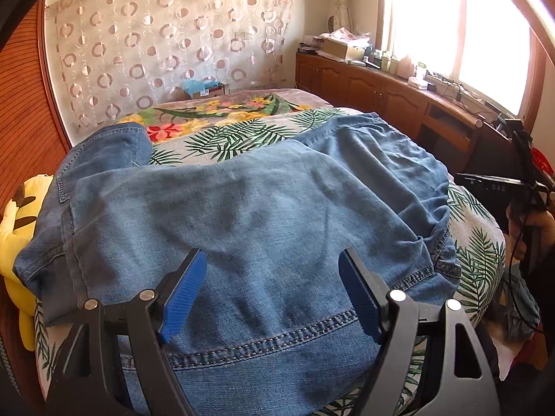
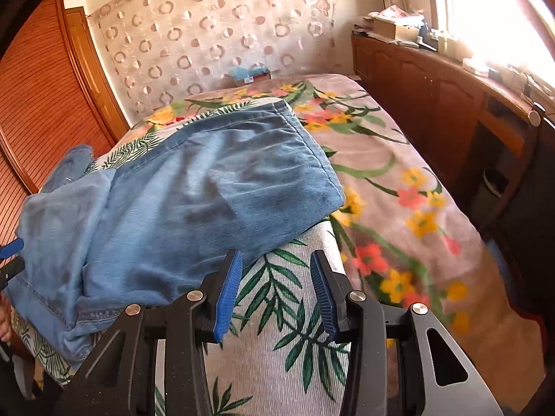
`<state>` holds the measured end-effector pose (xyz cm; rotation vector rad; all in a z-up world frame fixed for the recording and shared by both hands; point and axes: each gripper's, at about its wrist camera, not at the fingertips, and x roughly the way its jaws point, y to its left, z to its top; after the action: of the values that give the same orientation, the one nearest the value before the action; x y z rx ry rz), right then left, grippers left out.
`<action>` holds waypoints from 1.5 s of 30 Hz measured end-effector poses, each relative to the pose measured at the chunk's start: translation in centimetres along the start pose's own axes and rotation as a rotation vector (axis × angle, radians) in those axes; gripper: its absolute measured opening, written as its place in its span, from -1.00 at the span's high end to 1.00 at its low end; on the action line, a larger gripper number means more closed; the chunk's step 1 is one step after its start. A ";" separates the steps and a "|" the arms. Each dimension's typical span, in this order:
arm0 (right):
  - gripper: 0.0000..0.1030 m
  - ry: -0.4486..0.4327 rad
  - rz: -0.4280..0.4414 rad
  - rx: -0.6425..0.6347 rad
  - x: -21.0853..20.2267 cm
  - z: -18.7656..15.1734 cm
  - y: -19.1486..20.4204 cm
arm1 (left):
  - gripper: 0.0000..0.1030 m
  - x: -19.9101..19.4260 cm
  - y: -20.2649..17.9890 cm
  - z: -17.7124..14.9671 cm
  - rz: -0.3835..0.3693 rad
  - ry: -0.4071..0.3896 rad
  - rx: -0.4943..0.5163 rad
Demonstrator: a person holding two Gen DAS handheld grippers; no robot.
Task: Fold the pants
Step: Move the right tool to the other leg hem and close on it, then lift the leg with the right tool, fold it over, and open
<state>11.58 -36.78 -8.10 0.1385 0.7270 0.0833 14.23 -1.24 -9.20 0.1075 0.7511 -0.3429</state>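
Note:
Blue denim pants (image 1: 242,215) lie spread over a bed, partly folded, with the stitched waistband nearest the left camera. My left gripper (image 1: 272,263) is open just above the waistband area and holds nothing. In the right wrist view the pants (image 2: 194,201) lie to the left, one folded leg end reaching the middle of the bed. My right gripper (image 2: 275,267) is open over the leaf-print cover beside the pants' right edge, empty. The right gripper also shows at the right edge of the left wrist view (image 1: 527,180). The left gripper's blue fingertip (image 2: 10,248) shows at the left edge.
The bed has a leaf-print cover (image 2: 277,346) over a floral blanket (image 2: 399,190). A yellow plush toy (image 1: 20,215) lies at the bed's left edge. A wooden cabinet (image 1: 381,93) with clutter runs under the window at right. A wooden wardrobe (image 2: 41,86) stands left.

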 end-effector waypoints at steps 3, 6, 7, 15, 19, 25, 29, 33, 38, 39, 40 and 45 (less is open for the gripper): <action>0.18 0.016 -0.013 0.001 1.0 0.6 0.1 | -0.53 0.1 -0.1 -0.1 -0.001 0.003 0.002; 0.18 0.042 -0.023 0.030 2.2 1.6 -0.4 | -0.53 0.1 -0.2 -0.2 -0.003 0.004 0.000; 0.18 0.044 -0.028 0.036 2.5 1.9 -0.6 | -0.53 0.1 -0.2 -0.2 -0.004 0.004 0.000; 0.18 0.046 -0.093 -0.005 4.3 3.2 -0.4 | -0.53 0.3 -0.1 -0.7 -0.007 0.012 0.002; 0.46 0.036 -0.098 -0.036 4.4 3.2 0.5 | -0.53 0.2 -0.1 -0.8 -0.005 0.014 0.002; 0.93 0.019 -0.112 -0.098 4.4 3.2 0.7 | -0.53 -0.2 0.2 -1.0 -0.002 0.007 -0.004; 0.94 -0.056 -0.096 -0.107 2.2 3.7 1.0 | -0.53 -0.6 0.5 -1.0 0.000 -0.002 -0.014; 0.94 -0.118 -0.055 -0.152 -0.7 4.5 3.0 | -0.53 -1.3 0.9 -0.7 0.005 -0.017 -0.019; 0.95 -0.175 0.004 -0.255 -3.9 5.1 7.6 | -0.53 -3.0 1.8 -0.8 0.016 -0.047 -0.029; 0.95 -0.185 0.020 -0.273 -4.4 5.1 8.5 | -0.53 -3.3 2.1 -0.8 0.020 -0.051 -0.032; 0.95 -0.194 0.040 -0.294 -5.0 5.0 9.6 | -0.53 -3.5 2.3 -0.8 0.024 -0.054 -0.035; 0.95 -0.226 0.157 -0.379 -7.5 4.6 14.3 | -0.53 -4.8 3.6 -1.0 0.045 -0.075 -0.058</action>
<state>8.71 -24.05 2.42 -0.1560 0.4632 0.3472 11.59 3.61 -6.72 0.0565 0.6825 -0.2812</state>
